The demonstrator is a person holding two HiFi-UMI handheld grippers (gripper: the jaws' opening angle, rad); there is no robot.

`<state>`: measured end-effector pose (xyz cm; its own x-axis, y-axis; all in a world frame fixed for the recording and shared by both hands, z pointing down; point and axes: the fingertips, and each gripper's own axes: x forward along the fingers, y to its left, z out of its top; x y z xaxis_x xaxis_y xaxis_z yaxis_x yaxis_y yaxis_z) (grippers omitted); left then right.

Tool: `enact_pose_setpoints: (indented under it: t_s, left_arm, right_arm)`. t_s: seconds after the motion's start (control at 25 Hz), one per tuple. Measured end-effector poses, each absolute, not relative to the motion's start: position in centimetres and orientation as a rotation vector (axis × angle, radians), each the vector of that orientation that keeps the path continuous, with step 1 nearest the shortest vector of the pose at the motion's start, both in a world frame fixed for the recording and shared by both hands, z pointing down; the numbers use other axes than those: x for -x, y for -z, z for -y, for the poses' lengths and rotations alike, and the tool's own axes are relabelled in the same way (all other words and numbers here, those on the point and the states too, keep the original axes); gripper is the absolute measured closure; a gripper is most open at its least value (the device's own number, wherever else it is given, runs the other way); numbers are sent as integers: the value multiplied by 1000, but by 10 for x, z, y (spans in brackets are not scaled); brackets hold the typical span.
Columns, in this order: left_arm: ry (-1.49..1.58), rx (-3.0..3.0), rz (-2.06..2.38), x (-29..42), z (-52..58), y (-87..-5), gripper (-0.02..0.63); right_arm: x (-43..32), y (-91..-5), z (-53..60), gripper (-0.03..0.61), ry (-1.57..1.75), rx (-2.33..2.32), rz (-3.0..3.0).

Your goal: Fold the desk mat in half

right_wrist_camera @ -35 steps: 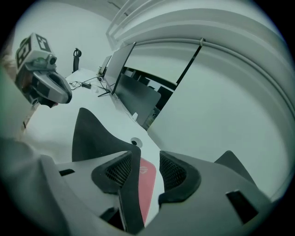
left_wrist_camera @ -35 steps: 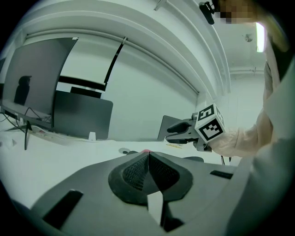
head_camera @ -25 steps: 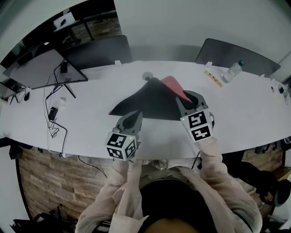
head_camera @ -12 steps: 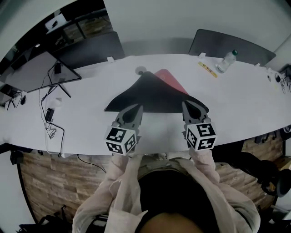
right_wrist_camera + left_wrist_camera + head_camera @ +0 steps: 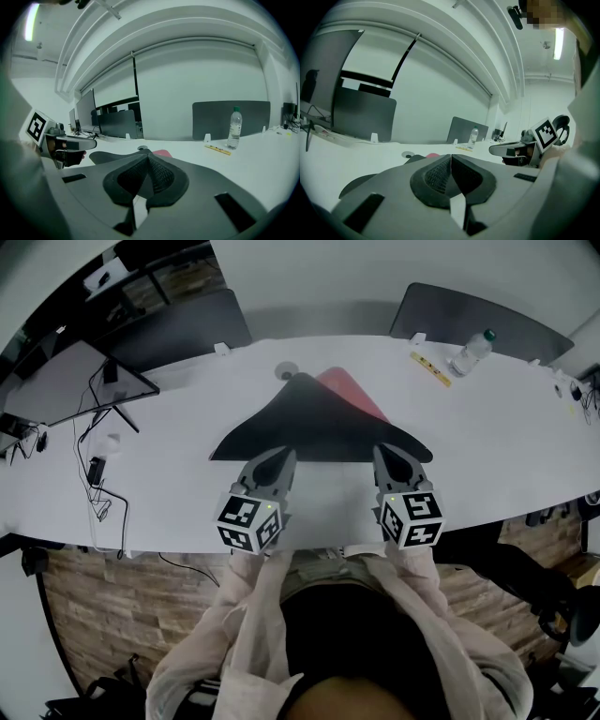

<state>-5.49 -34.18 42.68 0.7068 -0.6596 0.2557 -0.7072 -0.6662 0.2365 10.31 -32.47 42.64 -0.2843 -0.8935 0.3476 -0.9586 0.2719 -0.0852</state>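
Both hand-held grippers have their jaws pressed together. The left hand-held gripper (image 5: 281,456) and the right hand-held gripper (image 5: 386,452) each rest their tips at the near edge of the desk mat (image 5: 319,423), which lies on the tabletop (image 5: 506,418) directly ahead of them. No view shows mat material between the pads, so I cannot tell whether the edge is actually pinched. That is the main risk: a lift from here could come up empty. Or only one side could catch, dragging the mat askew and giving a crooked fold. The mat lies unevenly, narrowing away from the jaws, with its red underside (image 5: 352,395) turned up ahead and to the right, so the halves may not line up. A water bottle (image 5: 472,351) and a yellow strip (image 5: 430,368) sit well apart, further ahead and to the right; their print is too small to read. Each marker cube (image 5: 412,518) carries only black-and-white square patterns, no words.
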Motion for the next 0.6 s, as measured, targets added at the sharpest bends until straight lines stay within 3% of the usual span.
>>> enact_pose_setpoints:
  t_s: [0.6]
  left_arm:
    - [-237, -2587, 1062, 55, 345, -433, 586]
  right_arm:
    - [-95, -431, 329, 565, -441, -1672, 2340]
